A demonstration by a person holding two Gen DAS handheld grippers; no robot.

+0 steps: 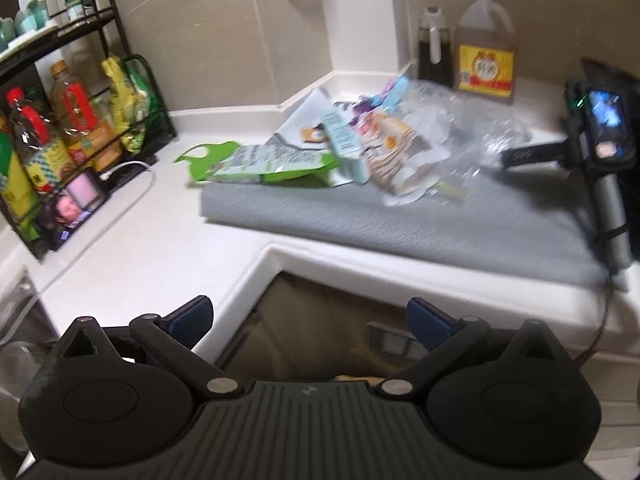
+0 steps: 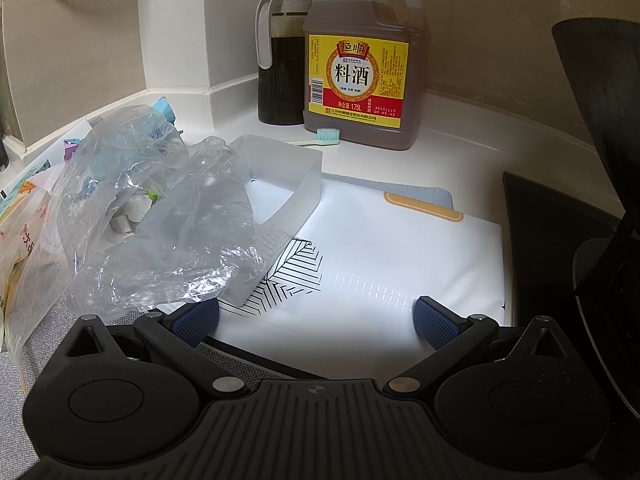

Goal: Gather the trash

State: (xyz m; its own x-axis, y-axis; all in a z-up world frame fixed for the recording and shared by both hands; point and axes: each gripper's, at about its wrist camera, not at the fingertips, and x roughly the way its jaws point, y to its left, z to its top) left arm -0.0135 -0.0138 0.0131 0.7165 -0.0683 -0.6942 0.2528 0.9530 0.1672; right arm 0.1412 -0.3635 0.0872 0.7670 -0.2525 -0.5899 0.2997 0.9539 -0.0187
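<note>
Both pairs of fingers stand spread as wide as they go, and neither has hold of anything. The left gripper (image 1: 310, 318) hangs out past the counter (image 1: 140, 240) edge, over a dark gap below. The trash pile (image 1: 332, 148) lies well ahead of its fingers on the grey mat (image 1: 380, 228): a green carton (image 1: 276, 164), a pale blue box (image 1: 346, 146), printed wrappers, all overlapping.

The right gripper (image 2: 316, 320) sits far closer to the work. The crumpled clear plastic bag (image 2: 160, 224) lies just ahead of its left finger (image 2: 196, 322), close enough that I cannot tell whether they touch. A translucent white tray (image 2: 288, 168) stands ahead of the fingers, partly under the bag, on a white printed sheet (image 2: 380, 248).

The risks, as I judge them:
- The bag is thin and slack. A shallow pinch probably catches one fold only, and the rest slides out or drags neighbouring wrappers off the mat.
- Things show inside the bag. If it is lifted by the wrong end, they may spill.
- Closing between bag and tray could snag the tray rim and tip it.
- The cooking wine jug (image 2: 360, 64), the dark sauce bottle (image 2: 280, 72) and a toothbrush (image 2: 320, 138) stand beyond the fingers. A long reach could knock them.
- The left view is blurred, so a fast approach risks sweeping cartons off the counter edge.
</note>
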